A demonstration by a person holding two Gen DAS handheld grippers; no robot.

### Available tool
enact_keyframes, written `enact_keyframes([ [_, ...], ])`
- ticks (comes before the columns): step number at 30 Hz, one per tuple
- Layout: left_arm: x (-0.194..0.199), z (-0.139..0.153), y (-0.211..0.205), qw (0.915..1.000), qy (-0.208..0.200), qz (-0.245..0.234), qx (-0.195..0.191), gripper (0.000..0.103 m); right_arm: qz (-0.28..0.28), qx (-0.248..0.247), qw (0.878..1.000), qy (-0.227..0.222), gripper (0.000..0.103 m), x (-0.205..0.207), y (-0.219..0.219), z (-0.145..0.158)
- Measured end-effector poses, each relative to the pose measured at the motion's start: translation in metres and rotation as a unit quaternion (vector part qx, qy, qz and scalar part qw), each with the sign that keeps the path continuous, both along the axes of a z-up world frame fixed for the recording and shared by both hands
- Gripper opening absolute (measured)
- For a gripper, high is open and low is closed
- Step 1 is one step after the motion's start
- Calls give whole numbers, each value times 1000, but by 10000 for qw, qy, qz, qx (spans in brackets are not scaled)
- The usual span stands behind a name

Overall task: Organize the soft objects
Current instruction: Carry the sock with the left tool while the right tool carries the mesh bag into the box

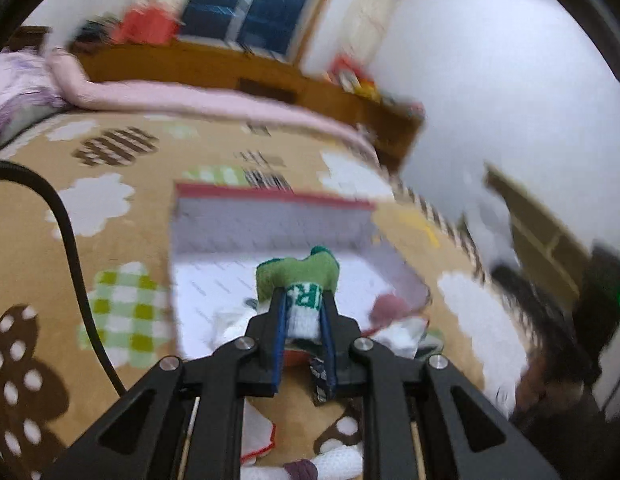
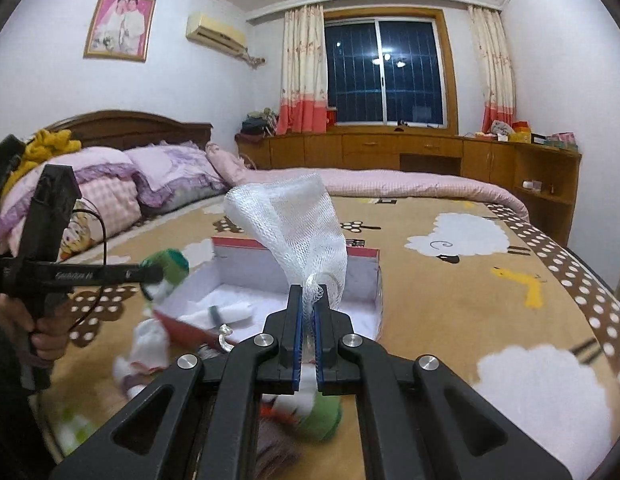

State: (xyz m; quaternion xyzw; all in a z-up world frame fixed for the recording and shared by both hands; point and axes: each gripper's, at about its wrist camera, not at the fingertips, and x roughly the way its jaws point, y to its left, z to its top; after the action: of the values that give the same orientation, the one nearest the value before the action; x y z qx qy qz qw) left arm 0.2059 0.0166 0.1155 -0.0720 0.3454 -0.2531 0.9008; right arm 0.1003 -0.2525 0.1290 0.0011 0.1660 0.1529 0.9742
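Currently I'm carrying: left tongs (image 1: 304,300) clamped on green sock (image 1: 298,274), right tongs (image 2: 308,300) pinching white mesh sock (image 2: 298,224). Next, probably lowering both into box (image 2: 361,258).

My left wrist view is smeared with motion blur while the right stays sharp, both evenly lit indoors (ceiling lights glare in the dark window (image 2: 383,66)), edges bowed by fisheye.
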Motion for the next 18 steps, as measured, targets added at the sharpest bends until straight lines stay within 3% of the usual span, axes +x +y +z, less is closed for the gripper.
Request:
enact_keyframes([
  [3, 27, -13, -27, 9972, 293, -234, 647, 16, 81, -59, 9998, 167, 6, 35, -1, -5],
  [6, 59, -36, -51, 9885, 614, -305, 1351, 16, 346, -280, 9980, 451, 6, 75, 8, -21],
  [10, 73, -51, -65, 9730, 72, 219, 2297, 17, 400, -586, 9926, 990, 6, 121, 19, -45],
  [11, 78, -56, -63, 9710, 125, 357, 2359, 17, 370, -589, 9913, 1121, 6, 129, 19, -50],
  [14, 95, -70, -50, 9748, 473, 696, 2065, 17, 269, -694, 9844, 1594, 6, 149, 17, -69],
  [16, 102, -72, -44, 9768, 457, 740, 1956, 17, 192, -859, 9789, 1843, 6, 161, 17, -84],
  [18, 106, -71, -40, 9784, 498, 706, 1879, 17, 94, -1059, 9781, 1792, 6, 162, 18, -87],
])
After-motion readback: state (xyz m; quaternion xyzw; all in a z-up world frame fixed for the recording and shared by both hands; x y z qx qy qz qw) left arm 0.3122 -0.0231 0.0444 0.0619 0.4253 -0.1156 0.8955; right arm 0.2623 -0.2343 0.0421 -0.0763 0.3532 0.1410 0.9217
